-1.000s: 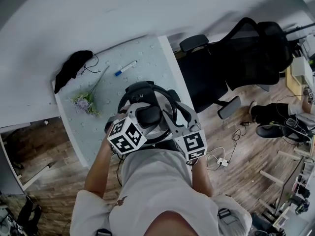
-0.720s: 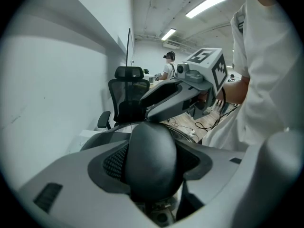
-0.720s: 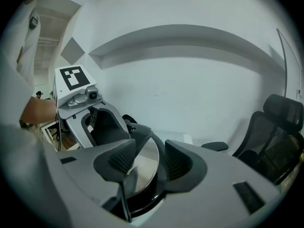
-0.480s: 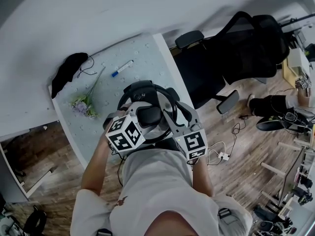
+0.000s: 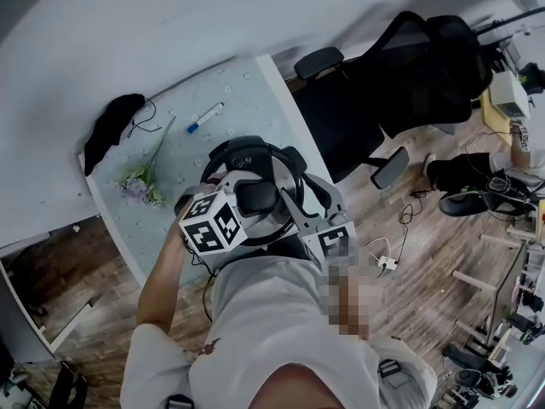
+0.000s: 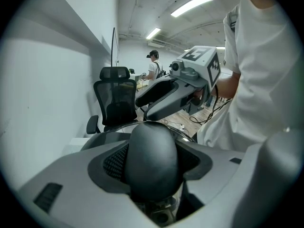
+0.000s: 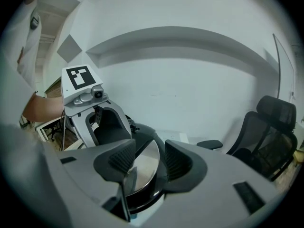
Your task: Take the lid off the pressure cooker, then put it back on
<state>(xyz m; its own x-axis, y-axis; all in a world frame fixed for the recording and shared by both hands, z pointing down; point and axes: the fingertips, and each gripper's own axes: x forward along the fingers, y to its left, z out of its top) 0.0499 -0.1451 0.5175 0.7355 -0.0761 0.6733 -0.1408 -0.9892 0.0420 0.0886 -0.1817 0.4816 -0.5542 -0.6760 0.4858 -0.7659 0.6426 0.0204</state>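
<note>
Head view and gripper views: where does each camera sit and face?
Head view: on the head, facing steeply down at the pressure cooker on the table; shows arms, shirt.
Left gripper view: on the left gripper, faces lid handle, right gripper, shirt.
Right gripper view: on the right gripper, faces lid, left gripper, forearm.
Shared: lid, office chair.

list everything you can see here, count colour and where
table: 1, pale blue-grey, by the wall
pressure cooker with lid: 1, steel and black, table's near end
marker: 1, white, blue cap, far end
flower sprig: 1, purple, table's left edge
bundle: 1, black, far left corner
office chair: 1, black, right of table
power strip: 1, white, on floor
bystander: 1, white shirt, room's background
left gripper: 1, grey, shut on lid's handle
right gripper: 1, grey, lid's edge between jaws
</note>
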